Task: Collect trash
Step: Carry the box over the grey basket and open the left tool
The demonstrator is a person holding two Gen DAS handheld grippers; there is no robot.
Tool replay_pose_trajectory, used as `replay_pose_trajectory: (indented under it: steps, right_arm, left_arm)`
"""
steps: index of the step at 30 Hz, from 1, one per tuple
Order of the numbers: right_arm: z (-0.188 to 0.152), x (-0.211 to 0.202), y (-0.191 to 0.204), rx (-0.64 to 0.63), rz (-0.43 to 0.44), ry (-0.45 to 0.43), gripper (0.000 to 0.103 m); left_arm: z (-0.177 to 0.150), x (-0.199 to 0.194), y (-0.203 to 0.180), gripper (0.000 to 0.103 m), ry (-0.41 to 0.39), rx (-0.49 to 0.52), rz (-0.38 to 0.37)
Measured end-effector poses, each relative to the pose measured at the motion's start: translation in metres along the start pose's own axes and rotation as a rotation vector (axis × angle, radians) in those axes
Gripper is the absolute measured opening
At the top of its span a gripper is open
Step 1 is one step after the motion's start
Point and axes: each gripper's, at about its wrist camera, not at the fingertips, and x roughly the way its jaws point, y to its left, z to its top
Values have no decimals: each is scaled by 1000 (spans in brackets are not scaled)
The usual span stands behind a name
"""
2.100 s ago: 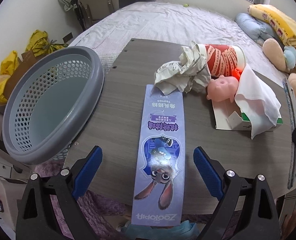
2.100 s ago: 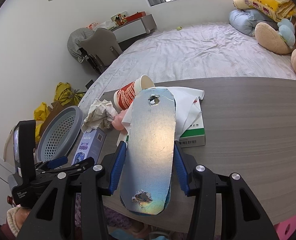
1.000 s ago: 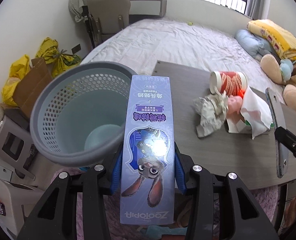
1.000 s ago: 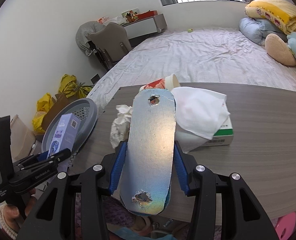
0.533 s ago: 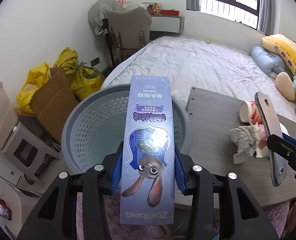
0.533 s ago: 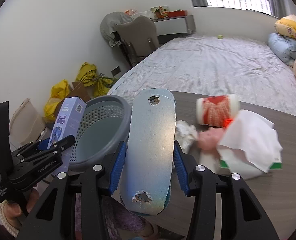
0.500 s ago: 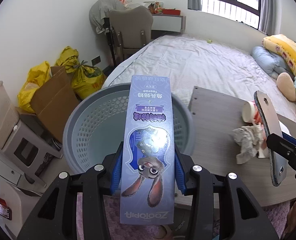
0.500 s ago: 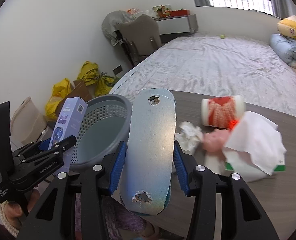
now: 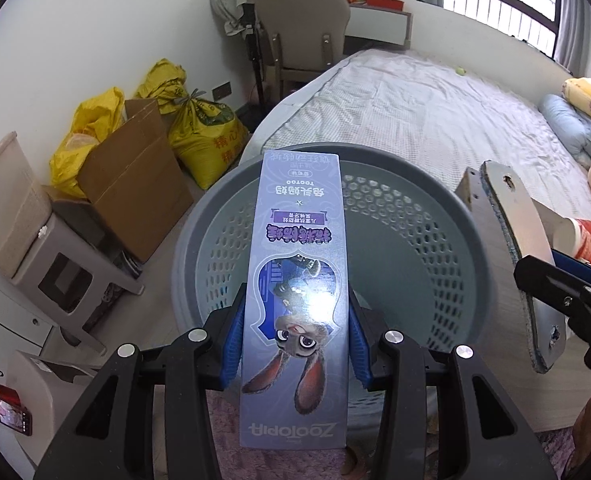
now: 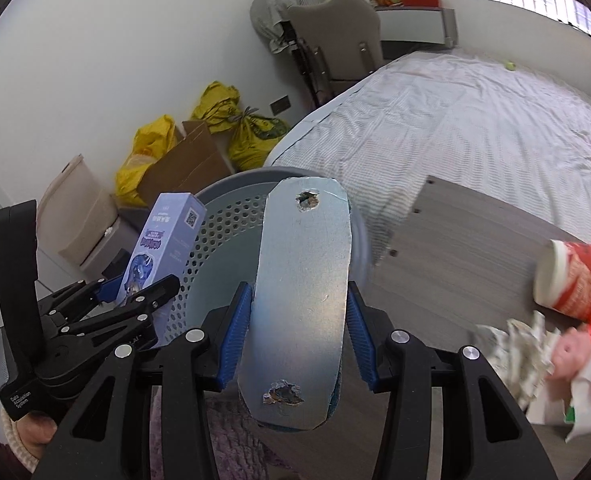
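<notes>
My left gripper (image 9: 295, 332) is shut on a long purple Zootopia toothpaste box (image 9: 297, 280) and holds it over the grey perforated basket (image 9: 415, 248). The box also shows in the right wrist view (image 10: 155, 248). My right gripper (image 10: 301, 336) is shut on a flat silvery insole-shaped piece (image 10: 301, 280) with blue edging, above the basket (image 10: 215, 240) beside the table's left end. The piece also shows in the left wrist view (image 9: 515, 256).
On the grey wooden table (image 10: 455, 240) lie a red-and-white paper cup (image 10: 571, 280), crumpled paper (image 10: 515, 344), a pink toy (image 10: 571, 352) and a white tissue. Left of the basket are a cardboard box (image 9: 135, 184), yellow bags (image 9: 199, 120) and a stool. A bed lies behind.
Both grippers have swung further left with their loads. The basket now sits centred under the purple box, and the silvery piece has come over the basket from the table side.
</notes>
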Motion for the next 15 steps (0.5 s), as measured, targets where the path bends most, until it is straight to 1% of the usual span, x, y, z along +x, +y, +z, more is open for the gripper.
replay_pose_trajectory:
  steps: [5,10,12,13,15]
  right_arm:
    - [11,23,10,-14,23,36,46]
    - [16,36,14,-23,36,59,46]
    - [17,39,13,-25,38,64,46]
    - [18,39,12,-23,39,61,48]
    - [19,38,12,-22,34,53,52]
  left_arm:
    - [5,13,6,43,23,-3,-4]
    - [7,19,9,44,31,-9,-1]
    - [8,21,11,51,32,-11,5]
    - [8,21,12,59,30,-16,8]
    - [9,21,15,61,26,-24,10]
